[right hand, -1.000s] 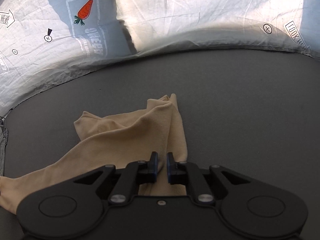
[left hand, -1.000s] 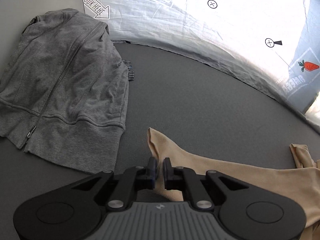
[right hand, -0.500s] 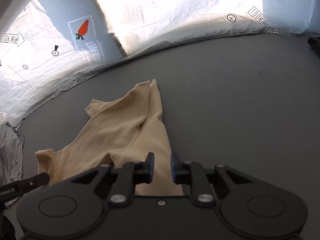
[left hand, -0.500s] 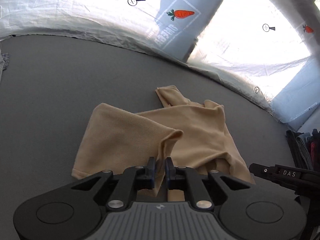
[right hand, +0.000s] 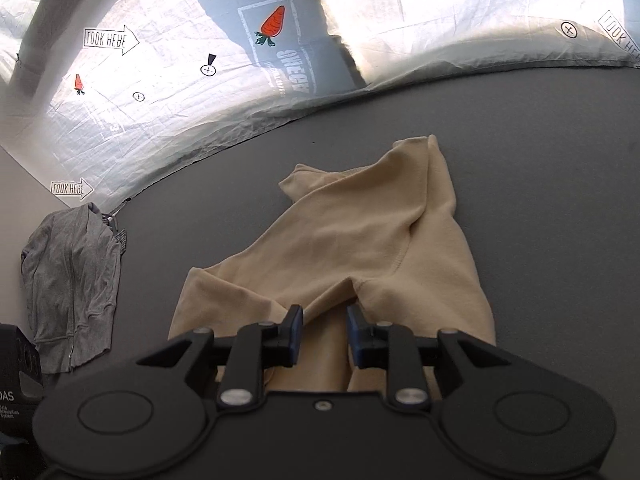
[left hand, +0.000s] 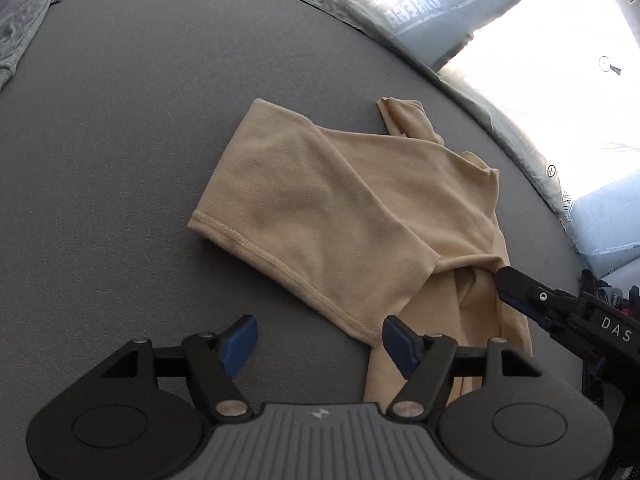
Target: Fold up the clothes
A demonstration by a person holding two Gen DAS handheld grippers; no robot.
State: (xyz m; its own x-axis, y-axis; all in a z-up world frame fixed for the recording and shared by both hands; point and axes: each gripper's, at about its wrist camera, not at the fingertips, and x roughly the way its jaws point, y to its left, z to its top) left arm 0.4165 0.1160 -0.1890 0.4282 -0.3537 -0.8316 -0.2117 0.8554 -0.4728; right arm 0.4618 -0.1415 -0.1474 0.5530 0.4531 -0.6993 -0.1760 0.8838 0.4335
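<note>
Dark grey table [right hand: 540, 152], sunlit white printed sheet [right hand: 440, 12] behind

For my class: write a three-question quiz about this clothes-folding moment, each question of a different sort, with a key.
1. True or false: the left gripper is clamped on the beige garment.
2. Which item lies apart from the beige garment on the grey surface? A) grey zip hoodie B) red towel C) blue jeans
3. Fill in: the print on the white sheet shows an orange ____.

Key: 1 false, its jaws are opening with no cloth between them; 2 A; 3 carrot.
</note>
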